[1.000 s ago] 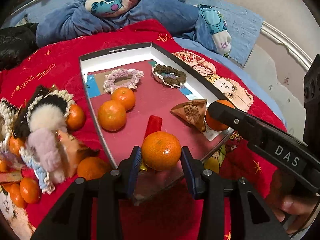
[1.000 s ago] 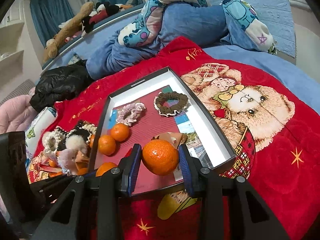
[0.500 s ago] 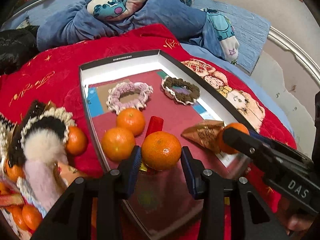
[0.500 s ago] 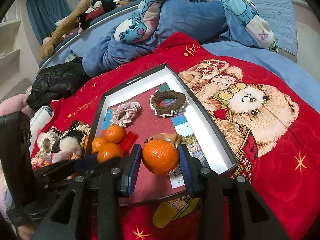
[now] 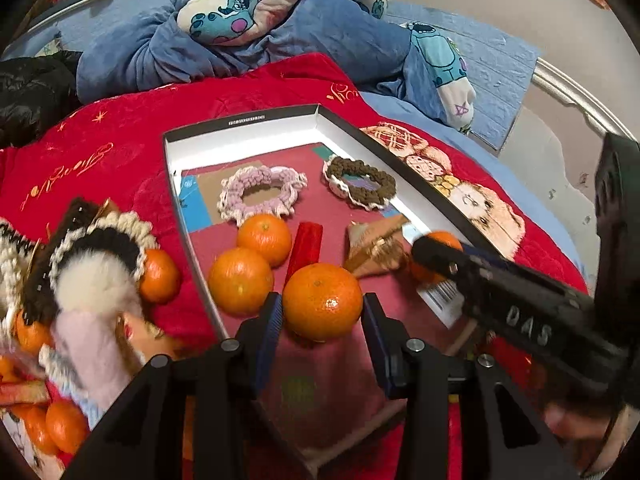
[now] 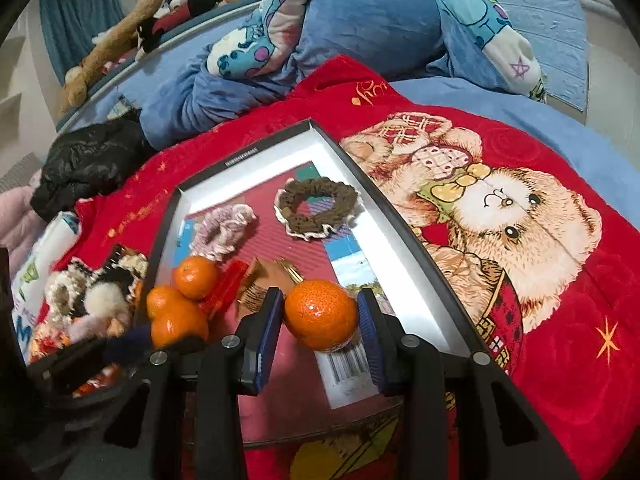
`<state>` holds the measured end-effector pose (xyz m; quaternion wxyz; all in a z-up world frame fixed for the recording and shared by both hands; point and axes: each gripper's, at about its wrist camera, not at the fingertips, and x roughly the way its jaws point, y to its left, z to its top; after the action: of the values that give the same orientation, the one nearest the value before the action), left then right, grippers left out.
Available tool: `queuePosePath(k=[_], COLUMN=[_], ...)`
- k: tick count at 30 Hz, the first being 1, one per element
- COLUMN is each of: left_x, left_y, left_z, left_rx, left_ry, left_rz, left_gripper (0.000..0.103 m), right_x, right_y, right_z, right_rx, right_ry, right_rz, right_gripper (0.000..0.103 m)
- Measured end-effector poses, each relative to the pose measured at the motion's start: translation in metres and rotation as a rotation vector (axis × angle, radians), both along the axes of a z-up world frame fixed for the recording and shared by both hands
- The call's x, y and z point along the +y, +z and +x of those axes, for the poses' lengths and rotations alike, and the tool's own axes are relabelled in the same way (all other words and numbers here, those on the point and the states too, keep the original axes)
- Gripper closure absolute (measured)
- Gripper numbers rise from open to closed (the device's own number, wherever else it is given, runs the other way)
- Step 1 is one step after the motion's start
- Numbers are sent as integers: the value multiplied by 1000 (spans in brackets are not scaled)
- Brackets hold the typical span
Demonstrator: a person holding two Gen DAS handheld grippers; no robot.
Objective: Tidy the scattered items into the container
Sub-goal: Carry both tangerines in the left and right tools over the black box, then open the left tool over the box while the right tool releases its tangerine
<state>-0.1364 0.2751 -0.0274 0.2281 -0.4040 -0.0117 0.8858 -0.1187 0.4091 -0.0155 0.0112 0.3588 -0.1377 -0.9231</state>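
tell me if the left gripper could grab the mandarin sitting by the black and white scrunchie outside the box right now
Probably not as things stand. The left gripper is already shut on a mandarin over the box, so its jaws are full. The loose mandarin lies uncovered on the red blanket, reachable once that load is dropped.

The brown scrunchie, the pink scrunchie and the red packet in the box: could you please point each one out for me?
brown scrunchie (image 6: pixel 318 208): right wrist view, on its knitted ring, near side.
pink scrunchie (image 5: pixel 262 194): left wrist view, on its frilled ring, near side.
red packet (image 5: pixel 306 240): left wrist view, on the middle of its wrapper.
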Motion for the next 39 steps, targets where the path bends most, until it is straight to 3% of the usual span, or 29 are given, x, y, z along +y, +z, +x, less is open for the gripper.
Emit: queuePosePath(k=[8, 13, 32, 39], left_x=[1, 4, 12, 14], left_y=[-6, -6, -11, -11], left_z=[15, 19, 22, 23], left_rx=[-16, -10, 62, 80], left_ry=[-9, -18, -5, -5], left_rz=[-5, 3, -107, -123], left_gripper=[61, 61, 61, 61], right_x=[-7, -1, -7, -19], right_y=[2, -1, -4, -4], right_z=[10, 11, 16, 18], right_rx=[4, -1, 4, 0], right_ry=[25, 36, 68, 111], right_rz=[106, 102, 145, 233], right_gripper=[66, 66, 66, 66])
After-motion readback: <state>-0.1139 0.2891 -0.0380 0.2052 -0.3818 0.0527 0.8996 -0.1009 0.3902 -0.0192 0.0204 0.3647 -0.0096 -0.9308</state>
